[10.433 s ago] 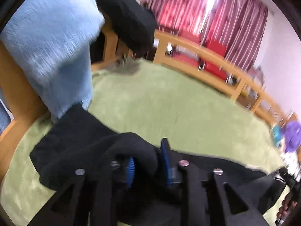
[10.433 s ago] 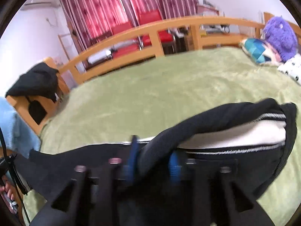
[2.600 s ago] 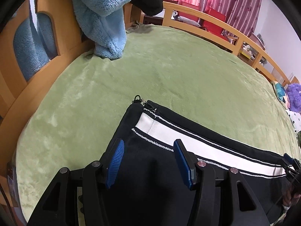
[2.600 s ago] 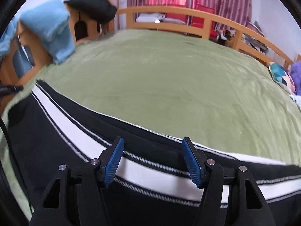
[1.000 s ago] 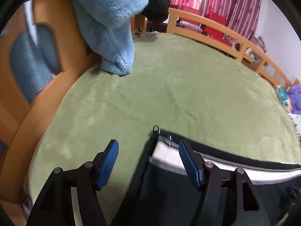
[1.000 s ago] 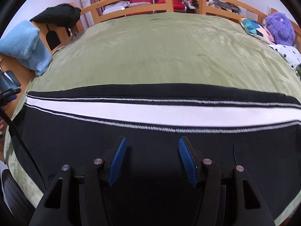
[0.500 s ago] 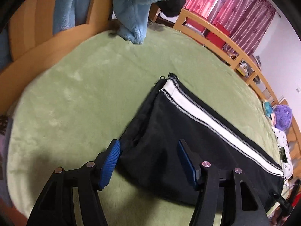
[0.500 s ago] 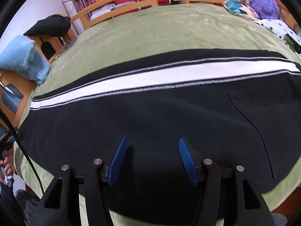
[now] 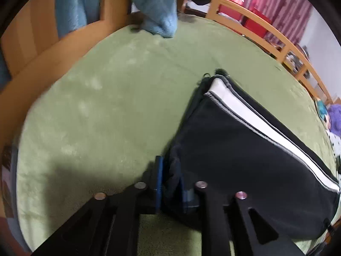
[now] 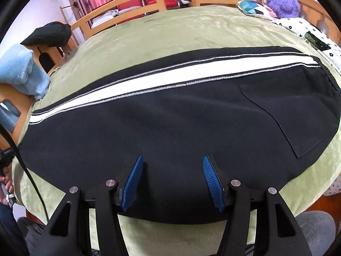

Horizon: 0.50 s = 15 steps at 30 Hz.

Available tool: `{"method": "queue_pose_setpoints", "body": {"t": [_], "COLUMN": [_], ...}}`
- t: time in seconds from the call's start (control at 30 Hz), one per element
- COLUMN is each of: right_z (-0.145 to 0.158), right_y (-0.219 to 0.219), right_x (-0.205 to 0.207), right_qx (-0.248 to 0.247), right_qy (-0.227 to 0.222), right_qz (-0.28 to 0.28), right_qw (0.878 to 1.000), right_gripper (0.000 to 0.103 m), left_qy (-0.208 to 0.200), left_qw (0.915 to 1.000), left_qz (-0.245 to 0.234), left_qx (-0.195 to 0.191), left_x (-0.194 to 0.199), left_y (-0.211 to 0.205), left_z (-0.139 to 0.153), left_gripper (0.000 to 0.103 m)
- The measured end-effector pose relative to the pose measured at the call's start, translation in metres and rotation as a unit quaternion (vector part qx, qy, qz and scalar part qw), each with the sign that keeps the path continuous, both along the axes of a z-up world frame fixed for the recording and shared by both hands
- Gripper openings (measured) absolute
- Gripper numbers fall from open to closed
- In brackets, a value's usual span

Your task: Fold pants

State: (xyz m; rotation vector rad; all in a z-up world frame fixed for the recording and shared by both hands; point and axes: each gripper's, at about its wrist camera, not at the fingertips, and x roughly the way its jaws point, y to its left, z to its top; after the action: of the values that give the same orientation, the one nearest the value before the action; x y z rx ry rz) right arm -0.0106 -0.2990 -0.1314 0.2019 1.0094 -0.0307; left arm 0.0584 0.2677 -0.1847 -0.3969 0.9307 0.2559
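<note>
Pants: black with a white side stripe, lying flat along the near edge of the green bed, legs stacked; hem end toward the left, waistband toward the right.
Left gripper: its jaws have just been closing and now pinch the near corner of the hem, cloth bunched between the blue pads.
Right gripper: jaws about half open over the black cloth around mid-length, holding nothing (whether the tips touch the fabric I cannot tell).
Handling: soft, limp and light, I judge; it will sag and drape from any pinch, and the stacked layers may slide apart on the plush cover.
Where to hold: take both layers at an edge or corner, as the left does; the right wants the near edge, not the flat middle.
Risk: catching the top layer only, so the fold drags askew.
</note>
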Motion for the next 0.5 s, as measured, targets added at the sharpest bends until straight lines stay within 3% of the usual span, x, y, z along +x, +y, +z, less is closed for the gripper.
{"method": "queue_pose_setpoints", "body": {"t": [0.03, 0.07, 0.2, 0.37, 0.43, 0.5], "right_z": [-0.005, -0.012, -0.008, 0.006, -0.011, -0.029], "right_y": [0.001, 0.003, 0.018, 0.003, 0.004, 0.011], "right_x": [0.0, 0.001, -0.001, -0.026, -0.021, -0.018], "right_qx": [0.0, -0.004, -0.06, 0.007, 0.005, -0.021], "right_qy": [0.003, 0.008, 0.006, -0.046, -0.025, -0.018], "right_qz": [0.002, 0.013, 0.049, 0.044, 0.047, 0.058], "right_qw": [1.0, 1.0, 0.997, 0.998, 0.999, 0.998], "right_gripper": [0.065, 0.07, 0.07, 0.072, 0.073, 0.074], "left_qy": [0.005, 0.014, 0.004, 0.003, -0.003, 0.014], "left_qw": [0.9999, 0.9994, 0.9997, 0.9984, 0.9959, 0.995], "left_qz": [0.013, 0.031, 0.023, -0.032, -0.051, -0.059], "left_qx": [0.002, 0.007, -0.013, -0.046, -0.074, -0.079], "left_x": [-0.002, -0.004, -0.025, -0.049, -0.056, -0.056], "left_y": [0.002, 0.004, -0.003, -0.05, -0.076, -0.101], "left_z": [0.003, 0.007, 0.023, 0.018, 0.011, 0.002], "left_gripper": [0.058, 0.067, 0.067, 0.067, 0.067, 0.067]}}
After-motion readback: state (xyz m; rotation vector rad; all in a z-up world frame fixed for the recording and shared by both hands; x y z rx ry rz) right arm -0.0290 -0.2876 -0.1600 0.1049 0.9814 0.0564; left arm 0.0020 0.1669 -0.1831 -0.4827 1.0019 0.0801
